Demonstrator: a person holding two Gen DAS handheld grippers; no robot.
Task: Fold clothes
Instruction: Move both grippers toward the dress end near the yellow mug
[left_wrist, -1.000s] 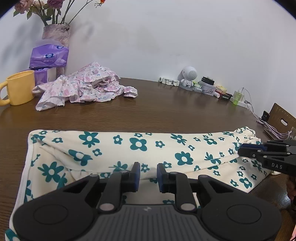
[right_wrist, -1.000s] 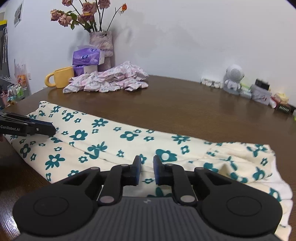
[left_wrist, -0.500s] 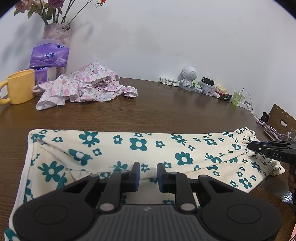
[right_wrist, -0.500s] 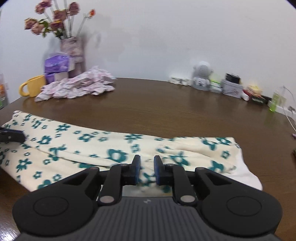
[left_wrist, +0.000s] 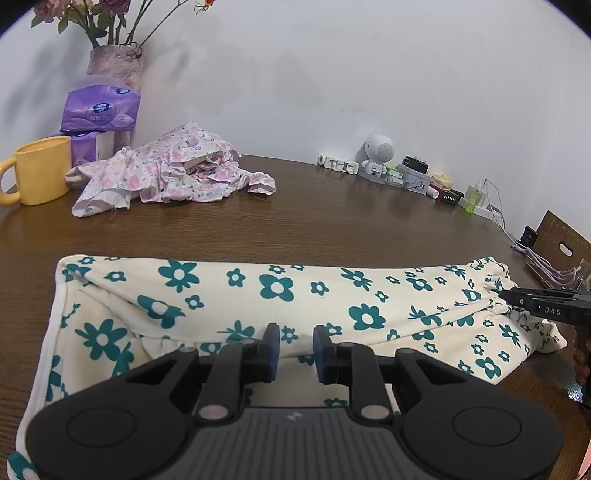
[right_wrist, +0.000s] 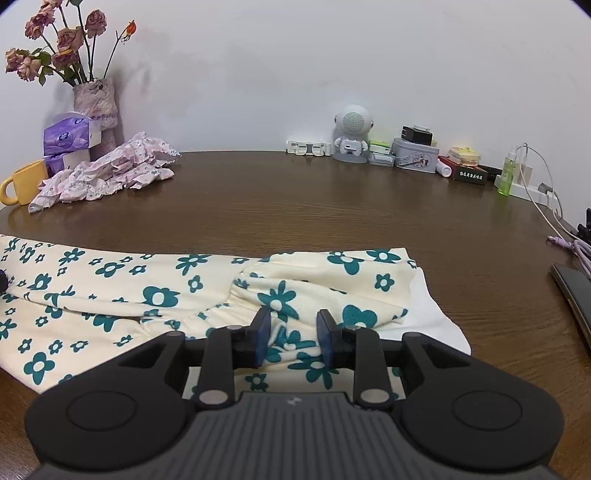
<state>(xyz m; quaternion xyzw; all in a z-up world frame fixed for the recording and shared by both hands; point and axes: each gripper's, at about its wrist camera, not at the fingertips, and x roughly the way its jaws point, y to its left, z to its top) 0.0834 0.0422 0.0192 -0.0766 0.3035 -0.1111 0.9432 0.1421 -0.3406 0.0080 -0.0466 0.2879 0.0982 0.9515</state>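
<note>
Garment (left_wrist: 295, 295), cream with teal flowers, lies folded lengthwise on the counter (left_wrist: 332, 221); left tool (left_wrist: 294, 349) hovers released above it. Right view: right tool (right_wrist: 293, 338), released, hovers over the garment's gathered end.

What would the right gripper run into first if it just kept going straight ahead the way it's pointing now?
Most likely the cream garment with teal flowers: the right gripper has its jaws apart just above the bunched end. Past that lies bare wooden table, then the white robot-shaped speaker by the wall. Depth is uncertain.
</note>
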